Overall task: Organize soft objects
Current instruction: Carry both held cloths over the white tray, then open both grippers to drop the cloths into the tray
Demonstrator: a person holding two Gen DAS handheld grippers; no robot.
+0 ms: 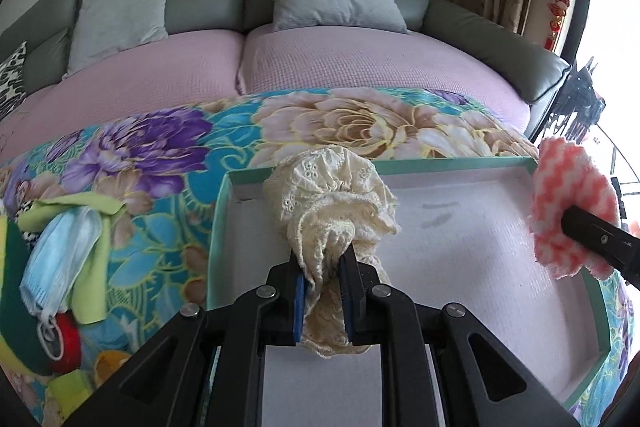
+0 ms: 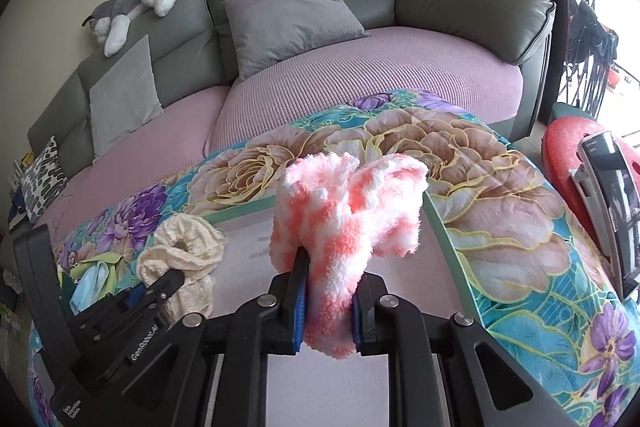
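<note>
Both grippers are loaded and hanging over the box, so this looks like the drop-off part of the sorting job.

The left gripper [image 1: 322, 259] has its jaws pinched nearly together on a cream eyelet-lace cloth [image 1: 332, 195], which bunches up ahead of the fingertips and trails down a bit between them. Directly under and ahead of it is the white floor of the shallow teal-rimmed box [image 1: 304, 169]; the cloth seems held above the floor, not resting on it, though that's hard to be sure of from this angle.

The right gripper [image 2: 330, 269] is squeezed the same way on a fluffy pink-and-white striped cloth [image 2: 352, 203], possibly a sock, puffed out past its tips. It's over the right-hand side of the same box, with the far right corner of the rim just ahead of the tips.

Off to the left of the left gripper, out on the floral blanket [image 1: 160, 147], there's a pile left to sort: a blue face mask [image 1: 60, 251], a lime-green cloth [image 1: 90, 211] and something red.

Next move, probably: lower each bundle to the box floor, then spread the jaws and back out straight so the fuzz and lace don't snag on the pads. Keeping the two apart would leave room for the pile.
</note>
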